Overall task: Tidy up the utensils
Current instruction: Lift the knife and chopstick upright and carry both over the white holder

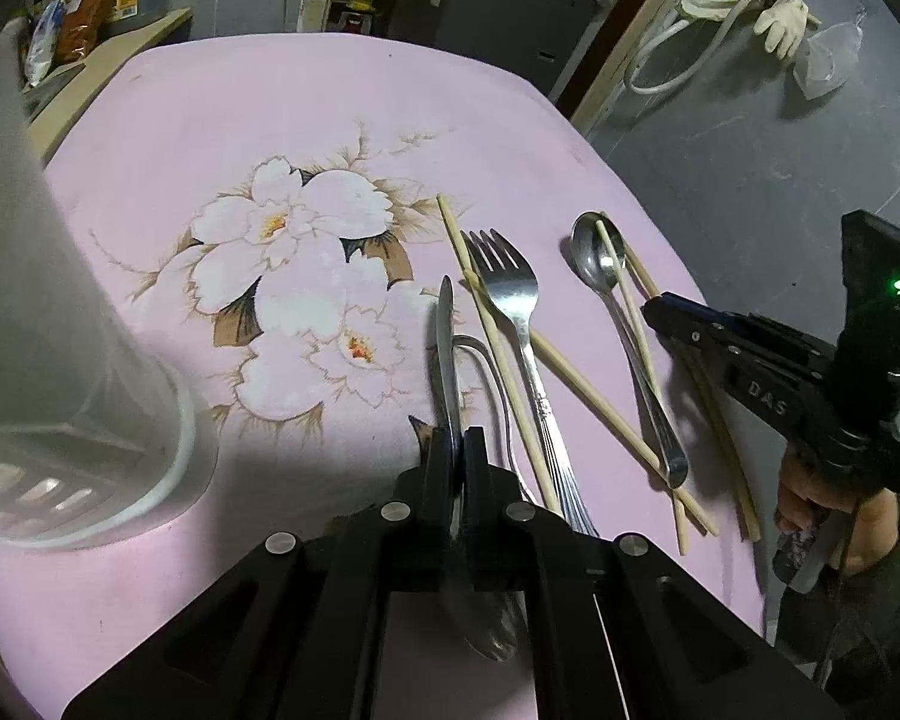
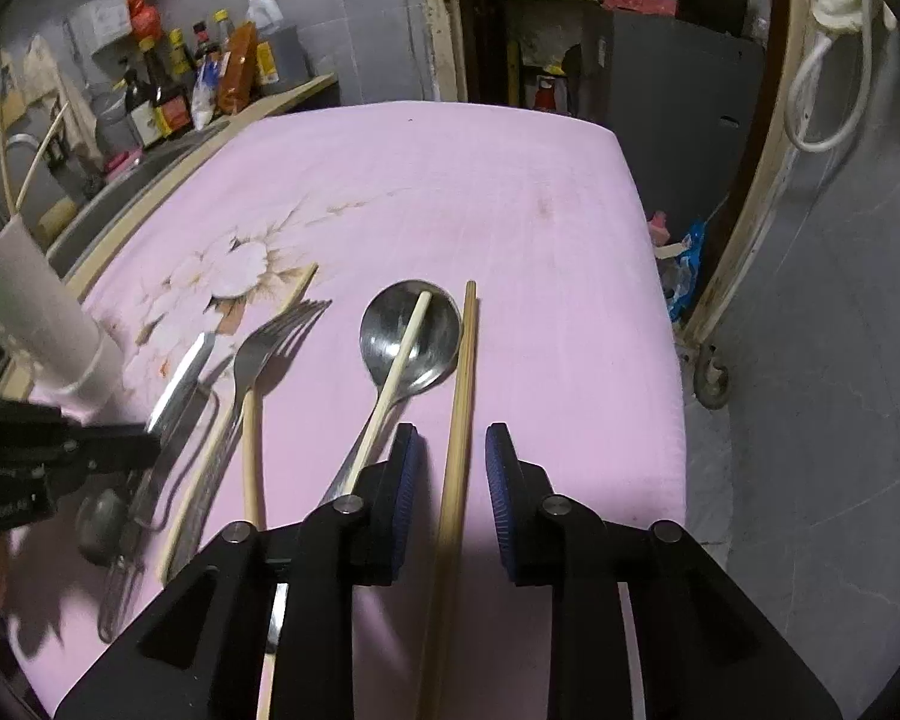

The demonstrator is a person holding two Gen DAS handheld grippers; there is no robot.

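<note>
My left gripper [image 1: 456, 450] is shut on a table knife [image 1: 445, 324]; its blade points away over the pink flowered cloth. Right of it lie a fork [image 1: 510, 294], a spoon [image 1: 594, 252] and several loose chopsticks. A pale chopstick [image 2: 399, 354] lies across the spoon [image 2: 411, 330]. My right gripper [image 2: 450, 438] straddles a brown chopstick pair [image 2: 465, 360], and a gap shows on each side between pads and wood. A second spoon bowl [image 1: 492, 630] lies under the left fingers. A white utensil holder [image 1: 60, 360] stands close on the left.
The table's right edge [image 2: 660, 360] drops to a grey floor just beside the chopsticks. Bottles and packets [image 2: 174, 84] crowd a counter at the back left. A hand [image 1: 828, 516] holds the right gripper [image 1: 654, 309] at the right edge of the table.
</note>
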